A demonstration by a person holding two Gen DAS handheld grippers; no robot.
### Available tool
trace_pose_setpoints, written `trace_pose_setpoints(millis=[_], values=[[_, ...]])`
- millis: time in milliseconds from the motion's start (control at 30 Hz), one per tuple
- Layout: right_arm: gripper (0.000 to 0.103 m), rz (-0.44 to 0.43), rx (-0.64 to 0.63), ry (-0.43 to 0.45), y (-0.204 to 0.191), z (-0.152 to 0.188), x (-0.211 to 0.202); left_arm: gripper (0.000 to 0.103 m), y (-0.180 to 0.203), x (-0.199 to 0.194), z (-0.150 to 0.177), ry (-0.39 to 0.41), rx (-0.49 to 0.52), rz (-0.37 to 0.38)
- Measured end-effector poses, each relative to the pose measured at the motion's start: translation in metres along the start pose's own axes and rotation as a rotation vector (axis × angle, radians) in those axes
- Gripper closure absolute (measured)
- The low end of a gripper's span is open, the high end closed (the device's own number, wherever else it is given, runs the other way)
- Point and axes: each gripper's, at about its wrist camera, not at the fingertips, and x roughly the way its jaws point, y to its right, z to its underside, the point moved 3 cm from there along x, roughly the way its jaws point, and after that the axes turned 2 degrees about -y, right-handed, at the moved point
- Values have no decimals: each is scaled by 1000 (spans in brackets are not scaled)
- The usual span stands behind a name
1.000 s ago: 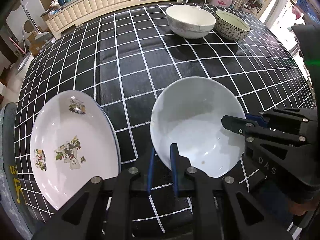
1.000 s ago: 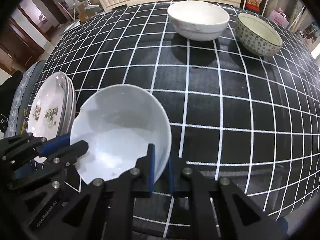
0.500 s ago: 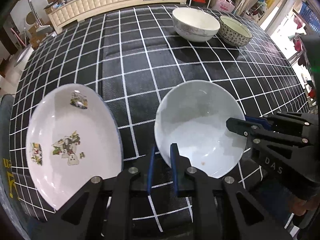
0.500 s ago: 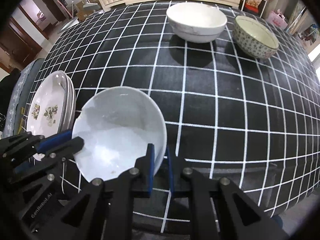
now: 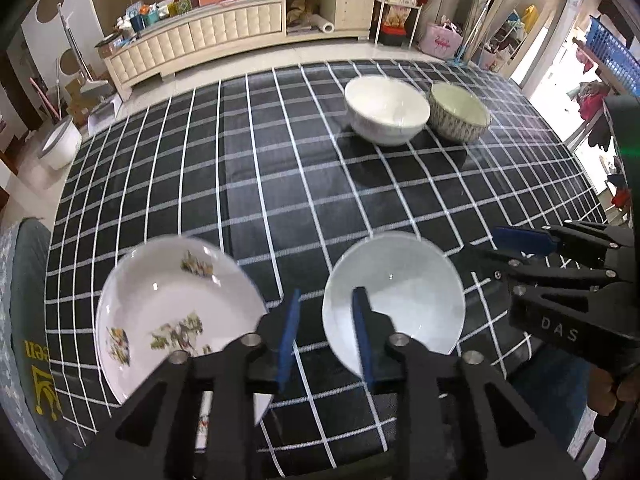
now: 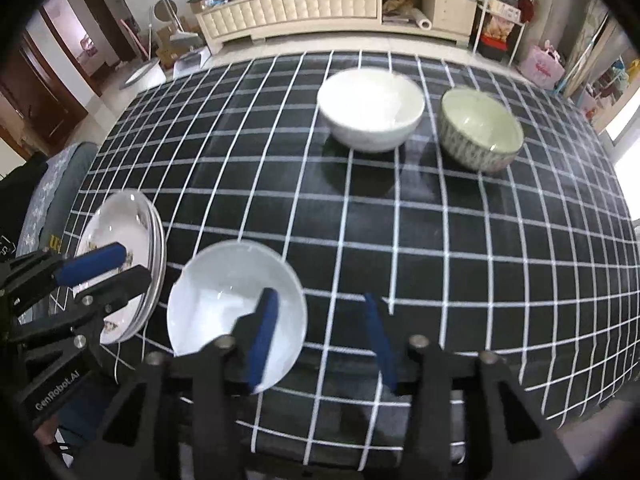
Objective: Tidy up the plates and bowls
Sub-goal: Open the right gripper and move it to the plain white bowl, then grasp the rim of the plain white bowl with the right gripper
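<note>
The table (image 5: 280,184), under a black cloth with a white grid, carries everything; places below are told from the shallow white bowl (image 5: 394,300) at its near edge.

Left of that bowl, just beside it, lies a stack of flowered plates (image 5: 172,316). Well beyond it, at the far side of the table, stand a deep white bowl (image 5: 386,110) and, to its right and nearly touching, a patterned bowl (image 5: 458,118).

The left gripper (image 5: 326,328) hangs above the shallow bowl's left rim, pointing steeply down. Its jaws are opening, a modest gap between the blue pads; the rim shows between them in the view, but the pads do not press on it, and one finger (image 5: 360,324) stands over the bowl's inside.

The right gripper (image 6: 320,332) hangs above the bowl's right rim, also tilted steeply down. Its jaws are opening, wider than the left's, and nothing is gripped: the left finger (image 6: 264,332) is over the bowl's inside, the other over bare cloth.

The shallow bowl rests on the cloth, held by neither.
</note>
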Motion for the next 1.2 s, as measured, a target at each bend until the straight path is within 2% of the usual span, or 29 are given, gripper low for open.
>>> trace_pose_setpoints(millis=[133, 267, 567, 633, 800, 1067, 1200], values=[[47, 4, 4, 17, 10, -15, -7, 71, 5, -3, -20, 15, 24, -7], [45, 6, -3, 34, 20, -32, -13, 62, 10, -7, -44, 38, 49, -9], [44, -7, -22, 79, 44, -80, -16, 62, 18, -2, -105, 78, 71, -6], [44, -3, -26, 77, 50, -90, -10, 62, 18, 6, -118, 86, 65, -1], [44, 14, -29, 72, 63, -112, 6, 62, 19, 39, -145, 35, 75, 0], [44, 10, -53, 58, 71, -138, 34, 62, 18, 79, -171, -1, 83, 4], [44, -7, -33, 58, 77, -146, 46, 62, 15, 96, -181, -14, 55, 33]])
